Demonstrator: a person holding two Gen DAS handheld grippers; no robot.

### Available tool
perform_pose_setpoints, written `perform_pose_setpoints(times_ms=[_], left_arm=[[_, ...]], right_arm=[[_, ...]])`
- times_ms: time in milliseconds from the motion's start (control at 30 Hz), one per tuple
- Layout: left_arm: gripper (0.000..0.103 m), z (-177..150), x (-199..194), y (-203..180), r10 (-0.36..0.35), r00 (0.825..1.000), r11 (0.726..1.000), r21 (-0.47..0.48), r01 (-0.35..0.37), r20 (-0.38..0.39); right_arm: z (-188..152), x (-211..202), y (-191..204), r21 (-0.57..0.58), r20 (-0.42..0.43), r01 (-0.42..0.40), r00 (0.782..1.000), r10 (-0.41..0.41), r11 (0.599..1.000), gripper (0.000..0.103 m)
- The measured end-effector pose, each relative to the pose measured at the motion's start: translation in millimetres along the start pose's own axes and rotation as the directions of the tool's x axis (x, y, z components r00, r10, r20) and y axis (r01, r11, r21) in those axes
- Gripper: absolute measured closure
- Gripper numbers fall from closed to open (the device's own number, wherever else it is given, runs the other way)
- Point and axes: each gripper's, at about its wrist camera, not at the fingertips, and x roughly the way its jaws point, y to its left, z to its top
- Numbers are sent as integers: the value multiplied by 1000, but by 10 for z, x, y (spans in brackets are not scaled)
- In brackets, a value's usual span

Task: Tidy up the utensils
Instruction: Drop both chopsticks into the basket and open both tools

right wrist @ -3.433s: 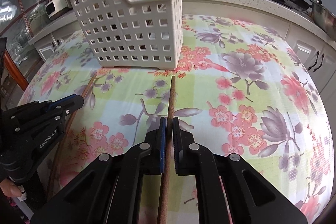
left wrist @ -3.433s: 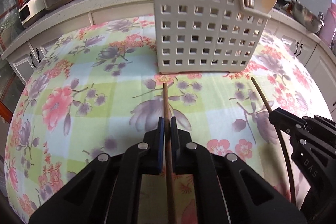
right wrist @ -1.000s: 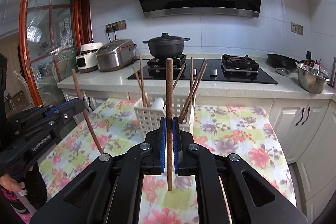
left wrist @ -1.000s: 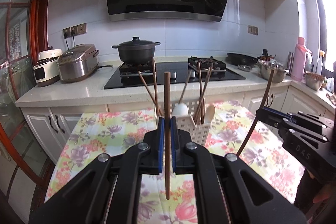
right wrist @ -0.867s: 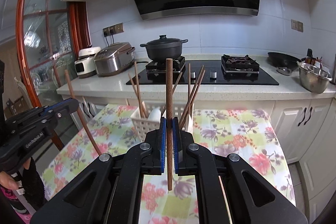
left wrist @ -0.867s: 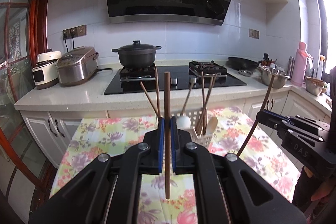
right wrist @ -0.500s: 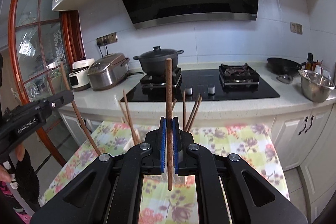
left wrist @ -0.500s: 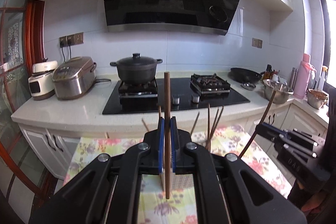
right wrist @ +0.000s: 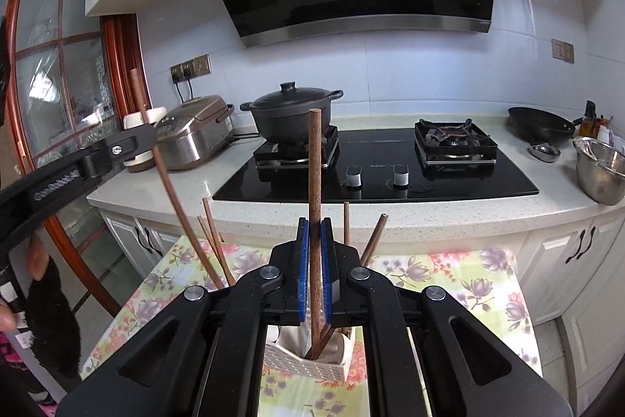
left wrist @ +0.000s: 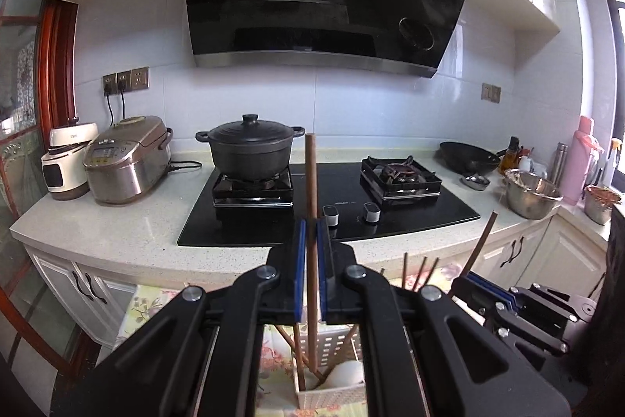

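Observation:
My left gripper is shut on a brown wooden chopstick, held upright. Its lower tip hangs just above the white perforated utensil basket, which holds several chopsticks and a white spoon. My right gripper is shut on a second upright chopstick, whose lower end reaches into the top of the same basket. Each gripper also shows in the other's view: the right one low at the right, the left one at the left with its chopstick slanting down.
The basket stands on a table with a floral cloth. Behind it runs a stone counter with a black hob and lidded pot, a rice cooker and a steel bowl. A person's hand shows at the left.
Both grippers have risen and moved forward over the basket with their chopsticks. The basket has slid from ahead of the fingers to below them. Both stay shut.

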Motion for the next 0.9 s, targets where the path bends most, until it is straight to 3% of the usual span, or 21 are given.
perform_pose_setpoints(times_ms=[200, 367, 400, 500, 567, 767, 900], left_arm=[[97, -130, 420, 116, -32, 997, 997, -70, 28, -64], [97, -306, 624, 105, -26, 992, 999, -31, 22, -125], [94, -333, 636, 111, -13, 992, 1000, -22, 10, -123], [70, -380, 584, 185, 16, 994, 999, -28, -19, -105], [63, -394, 502, 256, 41, 996, 999, -32, -44, -83], [39, -510, 178, 327, 109, 993, 994, 6, -109, -38], [15, -660, -167, 253, 158, 987, 985, 63, -159, 21]], right_arm=[[-45, 283, -36, 24, -53, -19, 998, 20, 1000, 97], [-119, 479, 13, -20, -108, -23, 994, 21, 1000, 96], [-135, 498, 1, -22, -109, -14, 994, 12, 1000, 91], [-167, 485, -79, 8, -108, -10, 994, 11, 1000, 80], [-185, 433, -131, 21, -97, -3, 995, 5, 1000, 68], [-231, 179, -197, 17, -70, 5, 998, -4, 1000, 67], [-327, -136, -136, -9, -26, 4, 1000, -4, 1000, 60]])
